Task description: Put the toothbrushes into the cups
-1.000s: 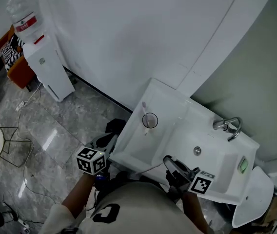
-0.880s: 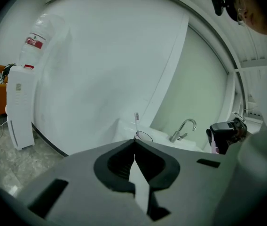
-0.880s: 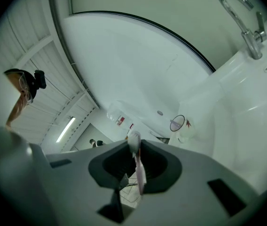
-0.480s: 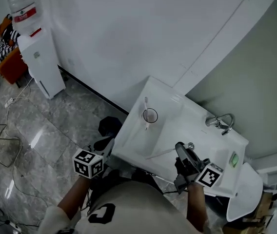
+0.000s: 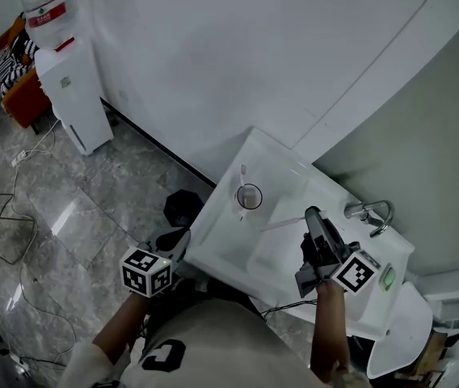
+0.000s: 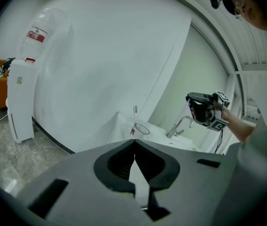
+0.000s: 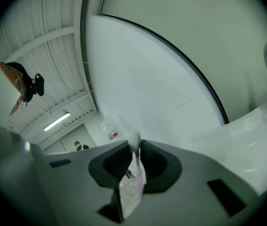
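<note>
The glass cup (image 5: 249, 196) stands on the left wing of the white sink counter (image 5: 282, 164), and that is what the next move turns on. In the head view it lies to the left of the right gripper (image 5: 310, 217) and a little farther from the person, lower than the jaws. That gripper is clamped on a pale, translucent toothbrush (image 7: 133, 182), gripped partway along its handle. The brush's long axis runs out from the jaws roughly level, aimed toward the cup rather than down into it. I judge it has to be carried over the rim and tipped upright.

The left gripper (image 6: 134, 144) is pressed shut with nothing between its jaws, held low by the counter's front left corner. The right one looks nearer the cup.

By count there is one cup and two toothbrushes: the one held and a second toothbrush (image 5: 242, 178) already standing in the cup. There is one faucet (image 5: 371, 212).
</note>
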